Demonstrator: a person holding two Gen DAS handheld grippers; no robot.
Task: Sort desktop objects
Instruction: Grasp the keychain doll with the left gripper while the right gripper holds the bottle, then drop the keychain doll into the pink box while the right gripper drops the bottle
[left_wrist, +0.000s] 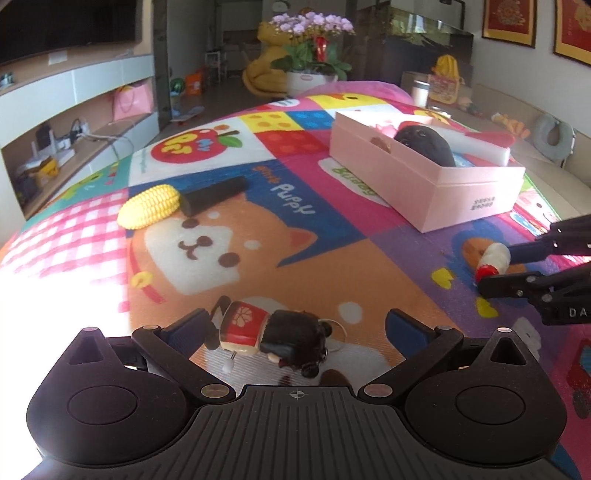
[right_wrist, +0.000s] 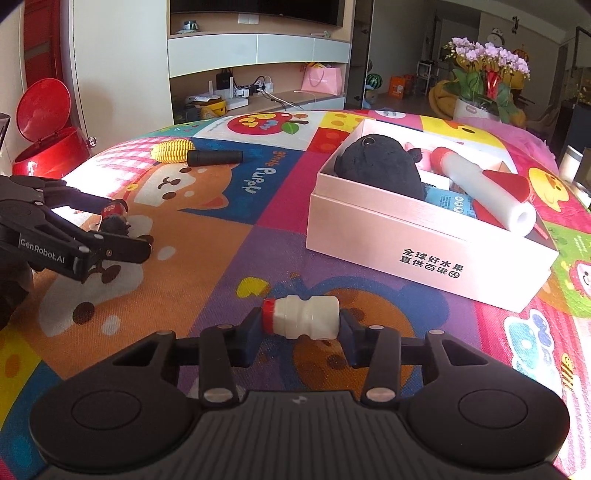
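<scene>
White with a red cap, the small bottle (right_wrist: 301, 322) lies on its side on the colourful mat (right_wrist: 258, 229), clamped end to end between the blue pads of the right gripper (right_wrist: 300, 330). To its right and farther off stands the pink box (right_wrist: 424, 254), holding a black plush toy (right_wrist: 380, 170) and a white tube (right_wrist: 487, 195). On the left, the left gripper (left_wrist: 295, 328) is spread wide around a little doll keychain (left_wrist: 273, 334) lying on the mat, with the pads clear of it. Far left, a toy corn cob (left_wrist: 149, 206) touches a black cylinder (left_wrist: 214, 195).
</scene>
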